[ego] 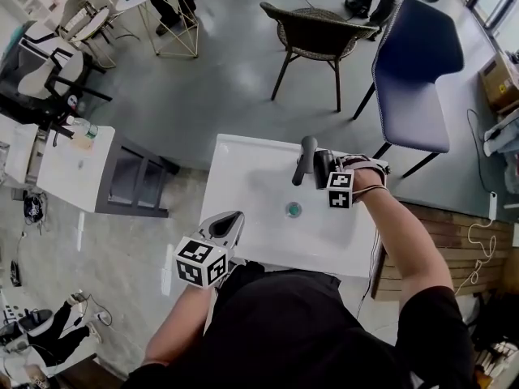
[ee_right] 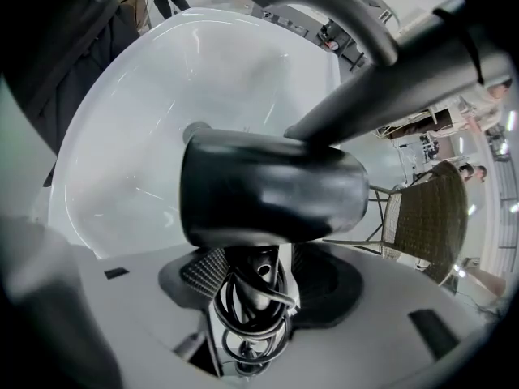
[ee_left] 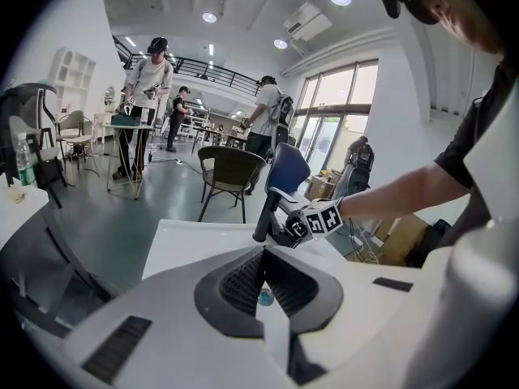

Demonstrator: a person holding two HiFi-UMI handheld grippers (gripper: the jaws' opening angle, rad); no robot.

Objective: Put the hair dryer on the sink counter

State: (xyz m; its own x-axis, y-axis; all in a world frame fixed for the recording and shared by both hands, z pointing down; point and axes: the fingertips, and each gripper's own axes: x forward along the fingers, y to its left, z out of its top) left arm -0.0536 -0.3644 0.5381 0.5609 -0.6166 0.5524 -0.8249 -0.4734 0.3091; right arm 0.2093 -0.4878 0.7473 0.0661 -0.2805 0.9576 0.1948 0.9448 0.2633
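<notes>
White sink tabletop (ego: 243, 168) carries one faucet (ego: 306, 156). Just beside it is one hair dryer (ee_right: 268, 189), its cord-wrapped handle between the right tongs (ee_right: 253, 258), spread wide, not gripping. Left tongs (ee_left: 263, 278), well apart from the faucet, are closed, empty.

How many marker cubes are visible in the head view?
2: one cube on the left gripper, lower left; the other on the right gripper, right of centre. None seems hidden.

The hair dryer (ego: 323, 169) is right of the faucet (ego: 305, 157), behind the drain (ego: 293, 210).
</notes>
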